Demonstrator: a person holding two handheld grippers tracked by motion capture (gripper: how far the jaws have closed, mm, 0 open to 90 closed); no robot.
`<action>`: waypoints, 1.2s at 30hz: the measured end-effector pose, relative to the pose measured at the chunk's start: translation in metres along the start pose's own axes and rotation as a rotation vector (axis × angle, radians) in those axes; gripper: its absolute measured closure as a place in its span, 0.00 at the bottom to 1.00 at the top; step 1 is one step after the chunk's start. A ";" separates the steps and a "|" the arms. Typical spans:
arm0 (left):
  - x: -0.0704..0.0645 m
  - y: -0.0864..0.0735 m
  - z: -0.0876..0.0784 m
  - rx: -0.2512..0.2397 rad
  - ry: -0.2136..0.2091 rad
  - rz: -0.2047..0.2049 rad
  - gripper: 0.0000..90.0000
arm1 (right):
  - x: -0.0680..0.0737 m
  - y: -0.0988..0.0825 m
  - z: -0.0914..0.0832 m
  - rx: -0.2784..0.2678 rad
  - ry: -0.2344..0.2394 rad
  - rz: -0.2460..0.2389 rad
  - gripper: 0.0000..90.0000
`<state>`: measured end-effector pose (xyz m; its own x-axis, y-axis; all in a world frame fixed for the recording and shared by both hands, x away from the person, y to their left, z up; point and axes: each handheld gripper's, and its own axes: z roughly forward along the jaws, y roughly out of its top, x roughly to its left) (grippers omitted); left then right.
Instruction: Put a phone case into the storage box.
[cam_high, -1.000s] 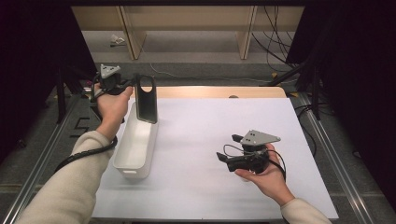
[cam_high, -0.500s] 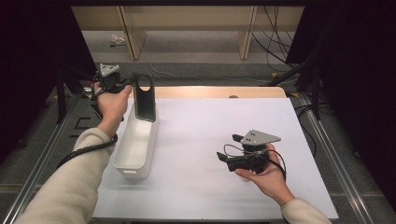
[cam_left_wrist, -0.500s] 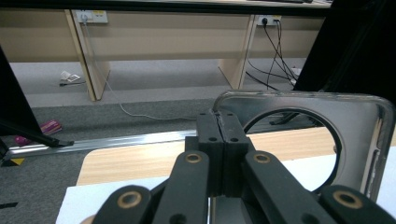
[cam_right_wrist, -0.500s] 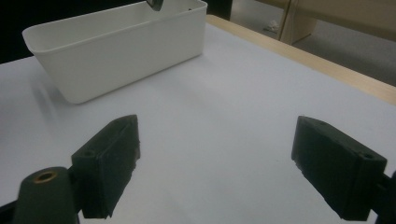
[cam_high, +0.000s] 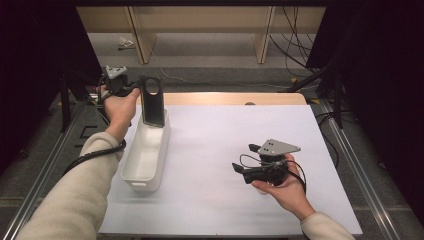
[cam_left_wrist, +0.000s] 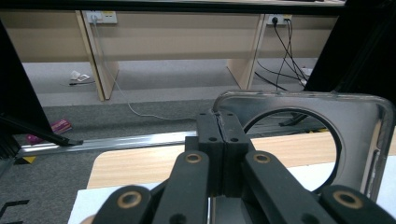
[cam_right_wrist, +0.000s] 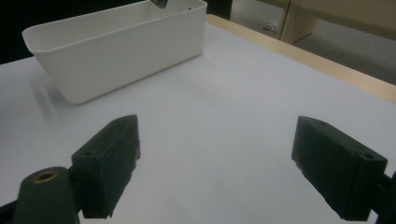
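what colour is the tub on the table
White: the tub is plain white plastic, clearest in the right gripper view.

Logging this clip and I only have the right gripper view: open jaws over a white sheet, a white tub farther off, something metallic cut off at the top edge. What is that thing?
Observer: A flat dark metal plate with a large round hole near its top, standing upright over the far end of the white tub.
Operator: Is it resting there or held?
Observer: Held. The left gripper has its jaws pressed together on the plate's edge beside the hole.
Operator: Where is my gripper relative to the tub?
Observer: In the high view the right gripper sits to the tub's right, apart from it, jaws pointing toward it.
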<state>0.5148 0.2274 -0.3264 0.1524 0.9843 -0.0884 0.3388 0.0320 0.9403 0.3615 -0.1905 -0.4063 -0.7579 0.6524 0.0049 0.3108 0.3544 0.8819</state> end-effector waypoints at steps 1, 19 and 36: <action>0.000 0.000 0.001 0.001 0.003 0.000 0.99 | 0.000 0.000 0.000 0.000 0.000 -0.001 0.18; 0.010 -0.006 0.018 0.009 0.054 -0.017 0.99 | 0.000 0.000 0.001 -0.001 0.002 0.005 0.18; 0.009 -0.013 0.029 0.025 0.063 -0.016 0.99 | 0.000 0.000 0.000 -0.006 0.003 0.008 0.18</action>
<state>0.5390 0.2308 -0.3493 0.0880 0.9928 -0.0819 0.3639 0.0445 0.9304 0.3619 -0.1905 -0.4067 -0.7571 0.6532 0.0134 0.3136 0.3454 0.8845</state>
